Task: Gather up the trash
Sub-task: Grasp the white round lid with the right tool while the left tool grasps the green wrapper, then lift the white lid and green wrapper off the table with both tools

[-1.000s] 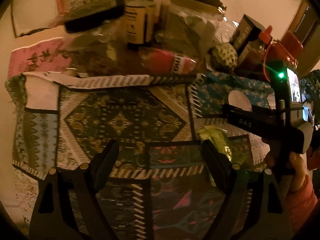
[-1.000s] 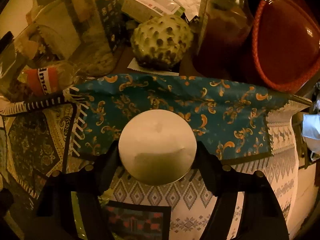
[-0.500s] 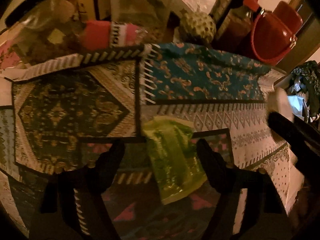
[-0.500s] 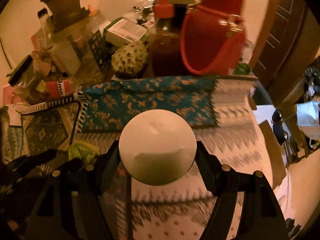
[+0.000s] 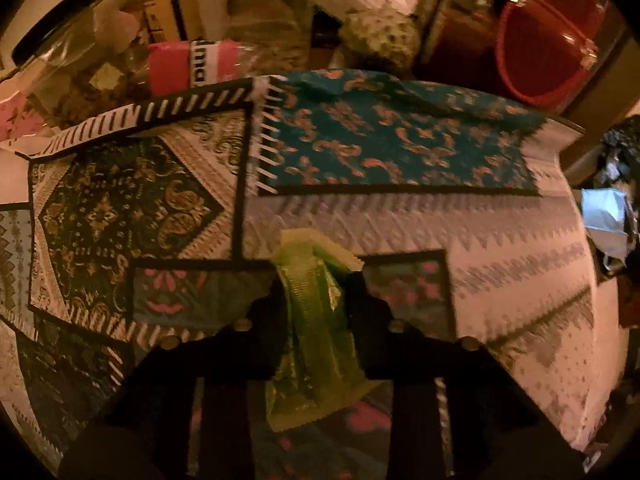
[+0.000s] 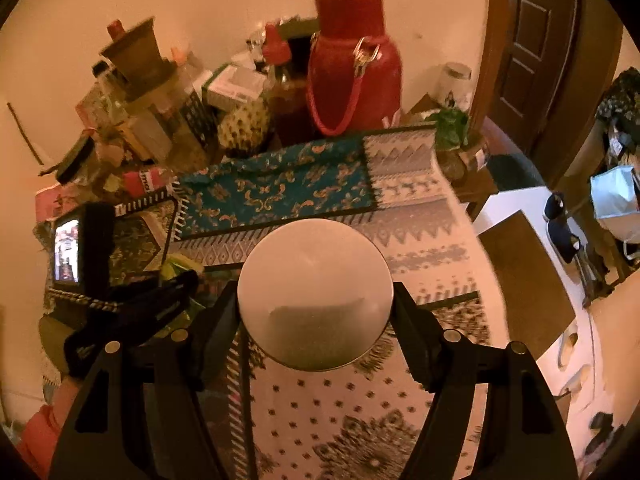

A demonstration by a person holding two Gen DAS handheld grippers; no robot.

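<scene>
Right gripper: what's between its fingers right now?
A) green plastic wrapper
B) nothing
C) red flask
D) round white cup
D: in the right wrist view the right gripper has a round white cup wedged between its two fingers; the green wrapper sits between the left gripper's closing fingers, and the red flask stands at the back of the table.

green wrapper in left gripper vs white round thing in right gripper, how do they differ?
The green wrapper is flat, crinkled and long; the white disc is round and smooth. The wrapper sits between the closing left gripper fingers, low over the patterned cloth; the disc fills the right gripper. Both are between fingers.
</scene>
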